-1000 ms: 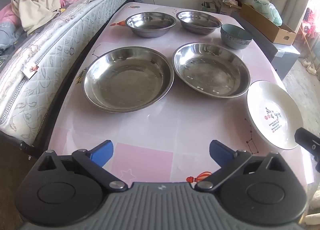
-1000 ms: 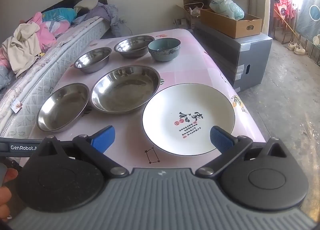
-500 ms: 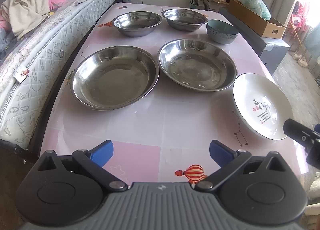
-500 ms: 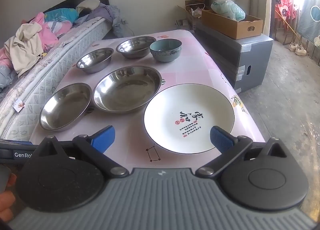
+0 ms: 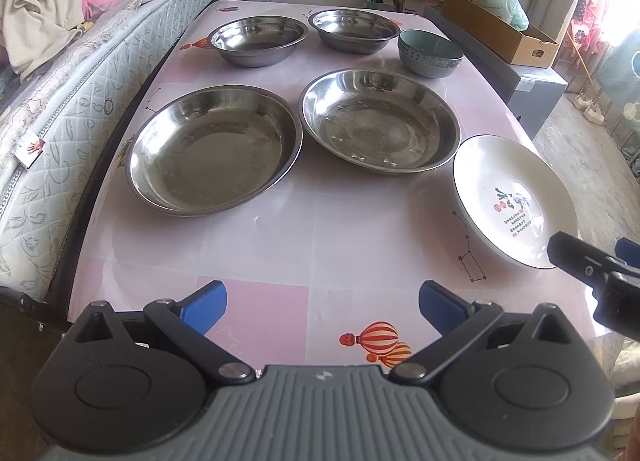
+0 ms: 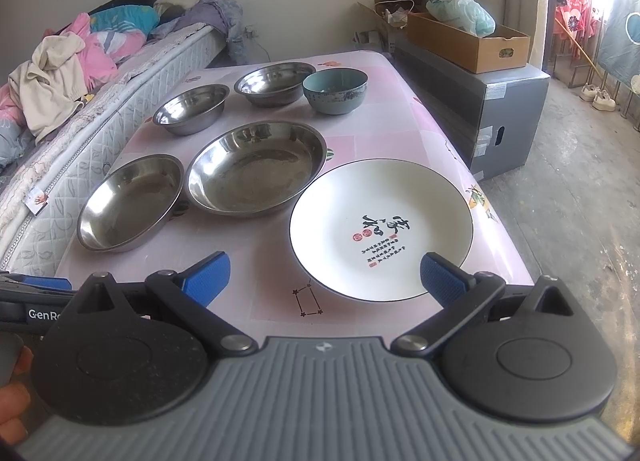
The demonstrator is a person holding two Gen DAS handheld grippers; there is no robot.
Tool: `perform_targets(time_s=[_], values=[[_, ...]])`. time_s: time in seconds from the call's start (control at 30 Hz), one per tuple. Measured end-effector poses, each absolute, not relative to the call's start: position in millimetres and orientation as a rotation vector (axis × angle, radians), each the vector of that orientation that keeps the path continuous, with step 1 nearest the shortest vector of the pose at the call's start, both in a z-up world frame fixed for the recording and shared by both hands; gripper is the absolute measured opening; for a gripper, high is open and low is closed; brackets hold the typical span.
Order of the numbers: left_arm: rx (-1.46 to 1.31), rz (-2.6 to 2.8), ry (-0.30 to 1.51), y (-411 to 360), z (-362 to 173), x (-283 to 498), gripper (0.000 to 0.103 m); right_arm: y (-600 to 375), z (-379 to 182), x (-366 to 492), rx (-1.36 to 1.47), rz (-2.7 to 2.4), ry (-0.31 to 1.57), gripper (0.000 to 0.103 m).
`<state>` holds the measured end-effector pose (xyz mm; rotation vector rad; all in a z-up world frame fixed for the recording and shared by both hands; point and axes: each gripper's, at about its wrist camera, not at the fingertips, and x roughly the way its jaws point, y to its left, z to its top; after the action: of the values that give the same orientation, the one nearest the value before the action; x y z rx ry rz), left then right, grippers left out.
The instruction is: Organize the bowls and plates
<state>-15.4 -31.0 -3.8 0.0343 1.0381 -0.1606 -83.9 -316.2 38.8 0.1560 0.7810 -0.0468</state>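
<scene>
Hovering low over the near edge of the pink counter (image 5: 320, 221), left gripper (image 5: 323, 307) points level at the steel dishes, jaws apart, empty. Right gripper (image 6: 325, 276) jaws apart, level, straddling the near rim of the white plate (image 6: 380, 221) at the counter's right edge

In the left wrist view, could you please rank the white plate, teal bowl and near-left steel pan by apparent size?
1. near-left steel pan
2. white plate, though fisheye edge distortion makes this unsure
3. teal bowl, smallest, also farthest
</scene>
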Motion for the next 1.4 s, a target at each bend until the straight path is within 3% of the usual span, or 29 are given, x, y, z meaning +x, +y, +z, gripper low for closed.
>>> perform_targets(time_s=[1.4], values=[[0.015, -0.142, 1.073, -24, -15, -7, 0.103, -306, 29, -69, 0.122, -0.022, 0.833, 0.102]])
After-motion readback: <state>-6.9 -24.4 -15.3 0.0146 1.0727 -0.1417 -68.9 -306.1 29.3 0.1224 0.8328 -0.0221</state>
